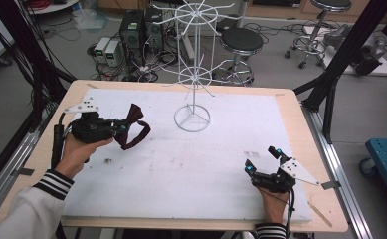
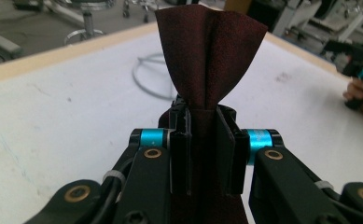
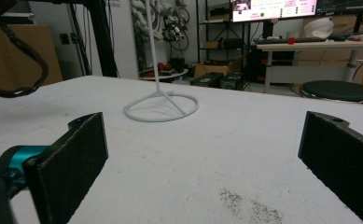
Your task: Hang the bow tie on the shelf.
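A dark red bow tie (image 1: 134, 125) with its strap looping below is held above the white mat at the left, and my left gripper (image 1: 122, 127) is shut on its middle. In the left gripper view the bow tie (image 2: 209, 56) fans out upward from between the closed jaws of the left gripper (image 2: 202, 140). A white wire display stand (image 1: 195, 74) rises at the back centre of the mat, its ring base (image 3: 162, 107) lying ahead of my right gripper (image 3: 202, 158). That right gripper (image 1: 263, 159) rests at the near right of the mat, open and holding nothing.
The white mat (image 1: 181, 164) covers a wooden table (image 1: 308, 149). Faint dark smudges (image 1: 109, 160) mark the mat. Beyond the table stand a black stool (image 1: 241, 42), computer cases (image 1: 131, 30) and cables on the floor. Black frame posts (image 1: 350, 45) rise at the right.
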A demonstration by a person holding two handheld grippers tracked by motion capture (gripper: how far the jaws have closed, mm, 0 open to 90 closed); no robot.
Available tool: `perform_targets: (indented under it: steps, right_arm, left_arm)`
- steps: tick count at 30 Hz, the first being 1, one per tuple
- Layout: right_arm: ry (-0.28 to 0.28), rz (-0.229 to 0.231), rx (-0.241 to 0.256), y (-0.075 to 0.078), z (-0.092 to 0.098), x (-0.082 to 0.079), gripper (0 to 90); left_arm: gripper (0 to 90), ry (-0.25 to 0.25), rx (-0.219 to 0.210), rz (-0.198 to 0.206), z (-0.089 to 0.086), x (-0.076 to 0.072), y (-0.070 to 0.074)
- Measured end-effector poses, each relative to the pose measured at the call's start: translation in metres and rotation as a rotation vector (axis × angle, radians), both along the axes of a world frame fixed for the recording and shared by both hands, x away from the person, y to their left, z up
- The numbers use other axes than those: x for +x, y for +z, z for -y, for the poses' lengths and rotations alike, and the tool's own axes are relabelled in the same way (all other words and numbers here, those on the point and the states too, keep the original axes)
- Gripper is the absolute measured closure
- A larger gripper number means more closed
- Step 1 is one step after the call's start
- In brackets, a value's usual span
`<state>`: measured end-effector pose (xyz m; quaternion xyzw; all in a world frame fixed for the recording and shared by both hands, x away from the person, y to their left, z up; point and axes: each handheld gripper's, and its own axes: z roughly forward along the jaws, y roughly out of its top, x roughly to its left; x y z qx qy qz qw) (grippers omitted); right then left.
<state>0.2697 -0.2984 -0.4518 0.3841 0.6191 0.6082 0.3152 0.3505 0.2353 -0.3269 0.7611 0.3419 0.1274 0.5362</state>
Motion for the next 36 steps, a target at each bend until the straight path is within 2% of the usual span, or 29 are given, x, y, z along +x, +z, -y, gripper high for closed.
perform_targets:
  steps: [3,14,23,26,36]
  right_arm:
    - [0.001,0.001,0.000,0.000,0.000,0.000,0.7]
    - [0.002,0.001,-0.001,0.000,0.000,0.000,0.7]
    - [0.002,0.001,-0.001,0.000,0.000,0.000,0.7]
    - [0.003,-0.001,0.001,0.000,0.000,0.000,0.7]
    - [0.006,-0.001,0.007,0.000,0.000,0.000,0.7]
  left_arm:
    - [76.8,0.019,0.007,0.015,0.003,0.004,0.006]
    - [76.8,0.059,-0.010,0.067,0.016,0.016,0.028]
    - [76.8,0.086,-0.016,0.091,0.023,0.029,0.039]
    - [76.8,0.098,-0.005,0.100,0.028,0.034,0.044]
    - [76.8,0.112,-0.011,0.126,0.044,0.050,0.056]
